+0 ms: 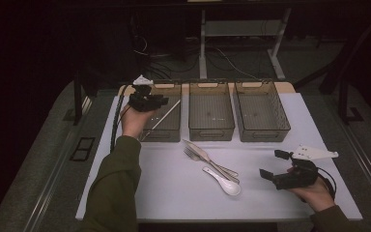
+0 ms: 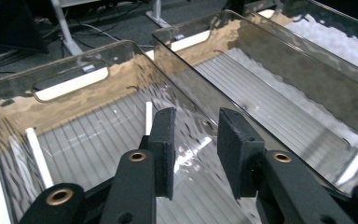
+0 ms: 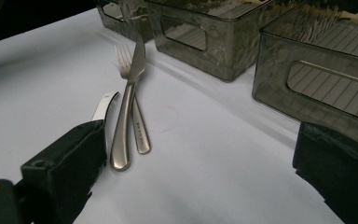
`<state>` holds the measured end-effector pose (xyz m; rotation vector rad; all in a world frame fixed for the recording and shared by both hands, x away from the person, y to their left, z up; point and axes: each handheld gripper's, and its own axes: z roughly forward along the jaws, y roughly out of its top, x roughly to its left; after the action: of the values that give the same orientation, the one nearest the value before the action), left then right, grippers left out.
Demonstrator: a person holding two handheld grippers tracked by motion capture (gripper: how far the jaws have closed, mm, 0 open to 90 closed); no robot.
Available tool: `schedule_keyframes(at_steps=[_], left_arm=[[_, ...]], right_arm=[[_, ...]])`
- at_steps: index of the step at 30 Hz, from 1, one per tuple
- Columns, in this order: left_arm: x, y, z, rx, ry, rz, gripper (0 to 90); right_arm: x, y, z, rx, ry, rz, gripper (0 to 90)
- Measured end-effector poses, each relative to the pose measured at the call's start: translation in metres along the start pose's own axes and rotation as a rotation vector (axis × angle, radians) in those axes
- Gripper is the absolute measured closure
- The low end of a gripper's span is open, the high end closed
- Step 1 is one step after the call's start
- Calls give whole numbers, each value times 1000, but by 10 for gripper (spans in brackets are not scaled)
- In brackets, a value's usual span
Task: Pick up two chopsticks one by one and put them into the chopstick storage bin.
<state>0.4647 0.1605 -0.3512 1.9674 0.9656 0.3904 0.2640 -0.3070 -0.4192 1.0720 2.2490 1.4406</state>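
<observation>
My left gripper (image 1: 150, 101) hangs over the left of three smoky clear bins (image 1: 165, 134). In the left gripper view its jaws (image 2: 196, 140) stand apart with nothing between the pads. Below them, on the ribbed floor of that bin (image 2: 74, 51), lie a white stick (image 2: 148, 117) and a second one (image 2: 39, 156). A stick (image 1: 167, 115) also slants across that bin in the high view. My right gripper (image 1: 272, 164) rests at the table's right, wide open and empty (image 3: 200, 158). A knife (image 1: 202, 153) (image 3: 128, 107), a fork (image 1: 191, 154) (image 3: 123, 55) and a white spoon (image 1: 224, 183) lie mid-table.
The middle bin (image 1: 211, 131) (image 2: 205, 29) and the right bin (image 1: 263, 133) look empty. All three stand in a row at the back of the white mat (image 1: 174, 193). In the right gripper view the spoon (image 3: 103, 103) is partly hidden behind a jaw.
</observation>
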Motion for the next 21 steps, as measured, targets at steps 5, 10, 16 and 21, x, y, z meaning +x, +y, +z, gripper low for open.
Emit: schedule_keyframes(at_steps=[5, 10, 16, 21], left_arm=[[-9, -4, -7, 11, -24, 16, 572], [-21, -9, -17, 11, -37, 45, 510], [-38, -18, -33, 5, -74, 57, 448], [-52, -29, -44, -20, -90, 76, 401]], right_arm=[[-2, 1, 1, -5, -1, 4, 27], [-2, 1, 1, -1, 4, 2, 27], [-2, 0, 0, -1, 2, -1, 27], [-1, 1, 1, -1, 5, -5, 27]])
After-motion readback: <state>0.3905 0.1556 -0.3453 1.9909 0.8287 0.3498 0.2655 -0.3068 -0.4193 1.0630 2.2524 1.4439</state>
